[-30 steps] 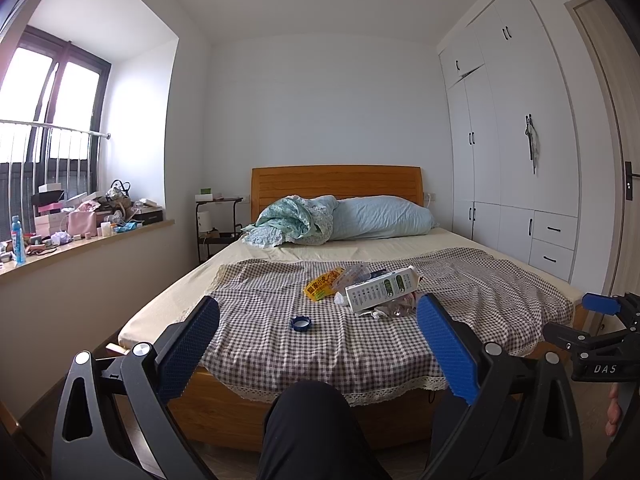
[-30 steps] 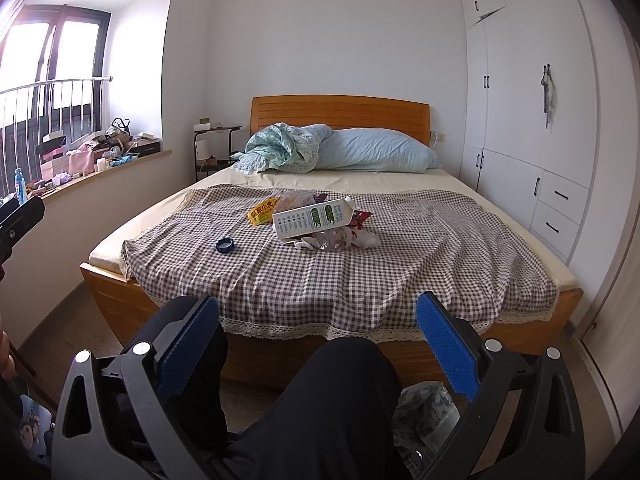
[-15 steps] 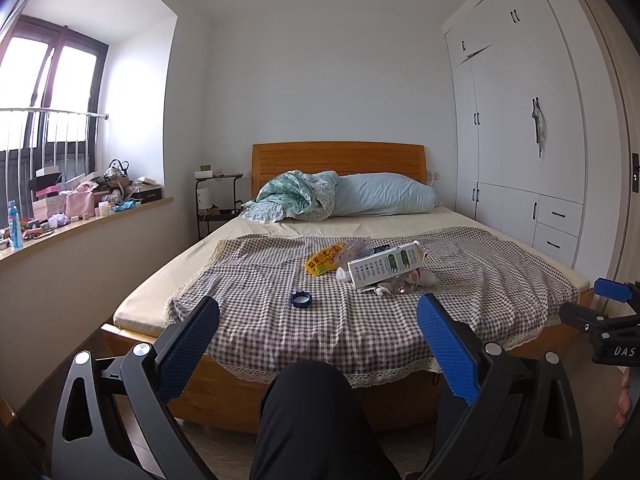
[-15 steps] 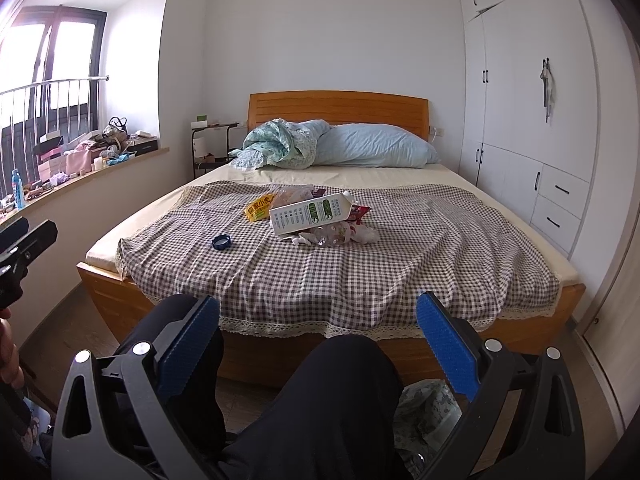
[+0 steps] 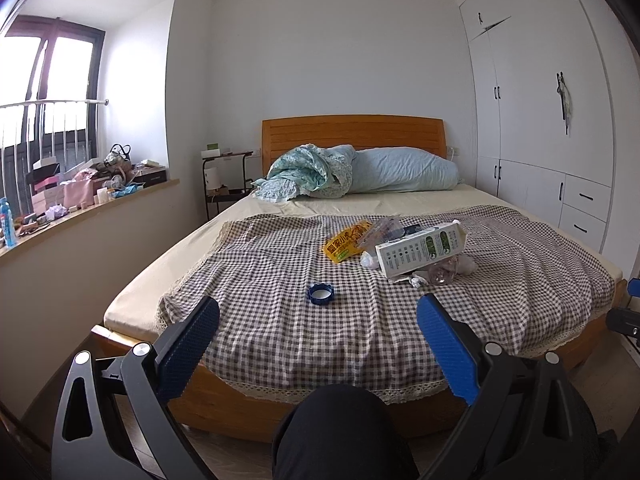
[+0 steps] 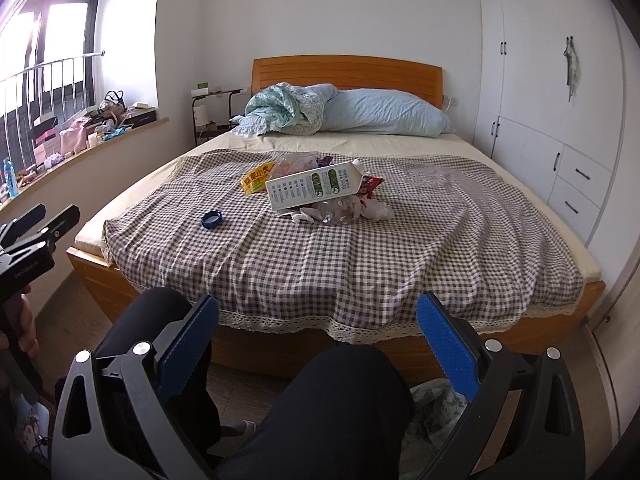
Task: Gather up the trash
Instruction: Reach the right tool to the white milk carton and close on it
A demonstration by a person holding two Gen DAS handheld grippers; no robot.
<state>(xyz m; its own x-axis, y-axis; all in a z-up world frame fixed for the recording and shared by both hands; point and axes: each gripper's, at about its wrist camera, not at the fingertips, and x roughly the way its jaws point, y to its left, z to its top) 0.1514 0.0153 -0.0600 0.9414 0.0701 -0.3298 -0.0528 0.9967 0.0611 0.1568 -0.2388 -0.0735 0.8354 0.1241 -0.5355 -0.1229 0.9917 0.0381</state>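
While both grippers gape, trash [image 5: 420,252] sits mid-bed [image 5: 360,384].

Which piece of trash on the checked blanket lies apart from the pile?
The blue bottle cap: it lies alone, nearer the foot of the bed, while the milk carton and yellow wrapper are clustered together.
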